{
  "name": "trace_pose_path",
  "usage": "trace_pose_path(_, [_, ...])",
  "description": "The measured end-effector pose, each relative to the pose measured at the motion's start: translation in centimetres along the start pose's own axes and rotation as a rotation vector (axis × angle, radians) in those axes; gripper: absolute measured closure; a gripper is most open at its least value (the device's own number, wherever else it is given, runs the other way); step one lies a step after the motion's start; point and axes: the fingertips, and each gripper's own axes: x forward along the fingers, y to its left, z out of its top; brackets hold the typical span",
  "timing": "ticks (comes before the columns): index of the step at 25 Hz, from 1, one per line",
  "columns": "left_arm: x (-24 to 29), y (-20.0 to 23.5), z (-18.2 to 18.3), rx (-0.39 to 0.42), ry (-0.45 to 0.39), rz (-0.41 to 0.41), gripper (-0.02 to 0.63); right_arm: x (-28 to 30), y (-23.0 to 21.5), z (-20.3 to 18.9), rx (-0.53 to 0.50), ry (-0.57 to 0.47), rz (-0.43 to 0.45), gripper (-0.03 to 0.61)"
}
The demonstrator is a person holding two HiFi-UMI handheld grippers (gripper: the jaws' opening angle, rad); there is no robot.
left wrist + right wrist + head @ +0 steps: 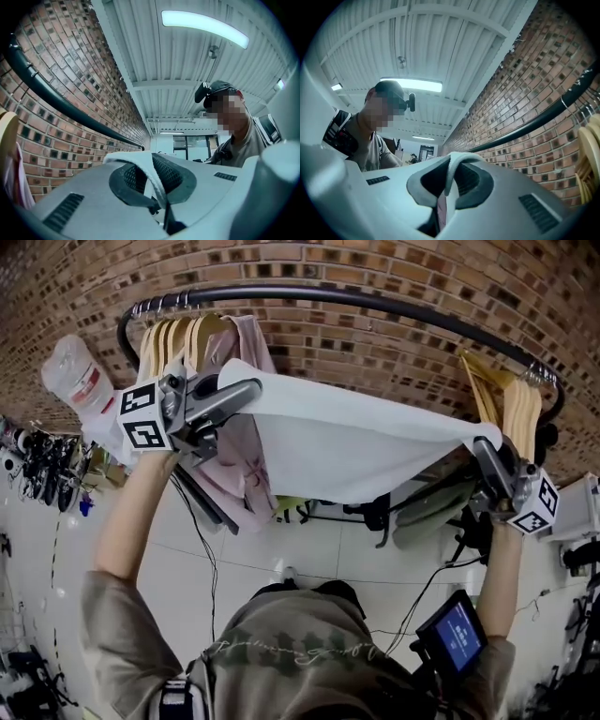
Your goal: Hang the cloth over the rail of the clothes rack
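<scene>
A white cloth point(347, 442) is stretched wide between my two grippers, just below and in front of the black rail point(375, 302) of the clothes rack. My left gripper point(246, 390) is shut on the cloth's left corner point(152, 176), which is pinched between its jaws. At the right, my right gripper point(487, 444) is shut on the other corner point(452, 171). The cloth sags a little in the middle. In both gripper views the rail point(61, 101) point(534, 124) runs along the brick wall above the jaws.
Wooden hangers point(178, 338) with a pink garment point(248, 456) hang at the rail's left end; more wooden hangers point(511, 399) at its right end. A brick wall point(375, 343) stands behind. A person point(229, 126) stands behind the grippers. A small screen point(455, 634) sits at the waist.
</scene>
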Motion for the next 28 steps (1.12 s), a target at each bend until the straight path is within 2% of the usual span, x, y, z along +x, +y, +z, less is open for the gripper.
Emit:
trace_pose_path(7, [1.7, 1.0, 1.4, 0.031, -0.005, 0.015, 0.597, -0.1, -2.2, 2.2, -0.004, 0.006, 0.026, 0.563])
trace_pose_path(12, [2.8, 2.5, 4.9, 0.066, -0.009, 0.02, 0.597, 1.2, -4.4, 5.9, -0.036, 0.013, 0.066, 0.563])
trace_pose_path(16, [3.5, 3.2, 6.5, 0.102, 0.01, -0.01, 0.597, 1.6, -5.6, 7.2, -0.085, 0.027, 0.1, 0.563])
trace_pose_path(24, [4.6, 3.2, 10.0, 0.15, 0.003, -0.016, 0.597, 2.6, -7.0, 10.6, -0.094, -0.019, 0.107, 0.563])
trace_pose_path(28, [5.3, 4.1, 12.5, 0.182, -0.008, -0.004, 0.597, 3.9, -7.7, 13.3, -0.133, -0.031, 0.093, 0.563])
